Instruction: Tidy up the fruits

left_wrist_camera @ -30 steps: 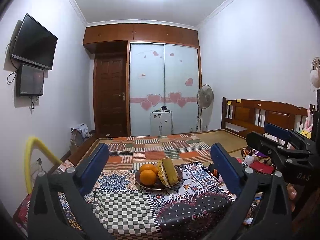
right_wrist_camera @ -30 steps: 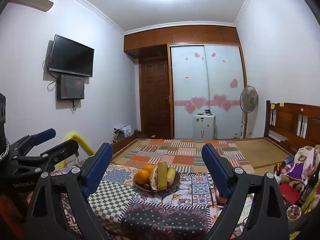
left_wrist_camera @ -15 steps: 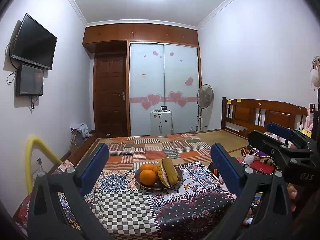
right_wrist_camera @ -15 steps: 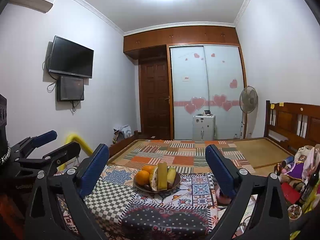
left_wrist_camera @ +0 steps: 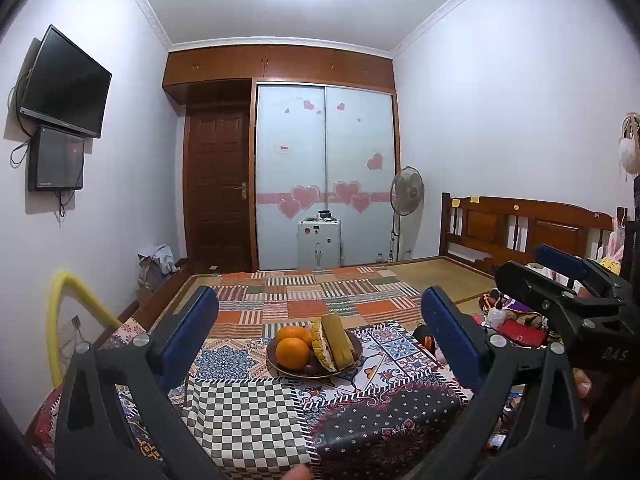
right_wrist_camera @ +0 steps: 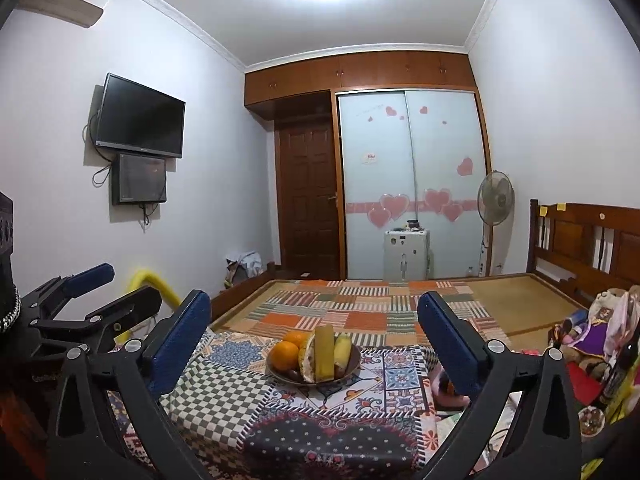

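A brown bowl sits on a small table with a patchwork cloth. It holds two oranges, a yellow-green cut fruit piece and a dark fruit. The bowl also shows in the right wrist view with the oranges. My left gripper is open and empty, well short of the bowl. My right gripper is open and empty, also short of it. Each gripper shows at the edge of the other's view: the right gripper, the left gripper.
A bed with a patchwork blanket lies behind the table, its wooden headboard at right. Toys and clutter lie to the right. A yellow hose stands at left. A standing fan and small white cabinet stand at the far wall.
The right gripper's jaws have opened slightly wider. Both grippers stay nearly still in front of the bowl.
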`<state>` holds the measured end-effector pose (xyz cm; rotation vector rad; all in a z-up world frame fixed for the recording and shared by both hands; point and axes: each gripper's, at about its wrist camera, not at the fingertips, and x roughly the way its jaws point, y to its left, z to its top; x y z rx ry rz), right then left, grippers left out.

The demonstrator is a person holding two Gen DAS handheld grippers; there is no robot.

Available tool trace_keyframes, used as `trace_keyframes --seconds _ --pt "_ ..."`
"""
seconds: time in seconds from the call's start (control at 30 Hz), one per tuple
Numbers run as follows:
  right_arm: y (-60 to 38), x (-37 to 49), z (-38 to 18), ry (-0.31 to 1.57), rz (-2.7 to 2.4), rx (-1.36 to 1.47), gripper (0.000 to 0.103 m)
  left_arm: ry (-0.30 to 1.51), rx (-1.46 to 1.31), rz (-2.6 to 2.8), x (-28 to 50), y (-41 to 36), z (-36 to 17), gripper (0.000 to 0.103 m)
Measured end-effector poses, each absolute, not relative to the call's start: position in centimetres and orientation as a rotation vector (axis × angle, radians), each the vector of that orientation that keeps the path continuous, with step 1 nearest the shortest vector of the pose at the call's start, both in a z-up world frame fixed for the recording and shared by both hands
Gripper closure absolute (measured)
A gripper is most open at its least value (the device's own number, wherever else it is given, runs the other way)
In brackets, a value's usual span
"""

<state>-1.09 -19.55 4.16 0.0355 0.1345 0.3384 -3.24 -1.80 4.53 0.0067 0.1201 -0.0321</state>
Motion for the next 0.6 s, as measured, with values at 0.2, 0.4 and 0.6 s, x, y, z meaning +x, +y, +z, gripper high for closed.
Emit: trace_keyframes --seconds 0.2,0.4,0.6 --pt "-19.54 -0.95 4.23 0.14 0.336 0.041 0.0 0.128 -0.001 -0.039 -3.08 -1.56 4.43 0.0" --pt "-19.53 -0.92 4.27 0.14 0.34 0.04 0.0 0.13 -0.002 -0.046 -3.16 -1.62 4.33 0.0" --pt "-19.49 -0.9 4.23 0.141 0.34 0.04 0.0 0.129 -0.002 -0.046 -3.18 -1.57 4.36 0.0"
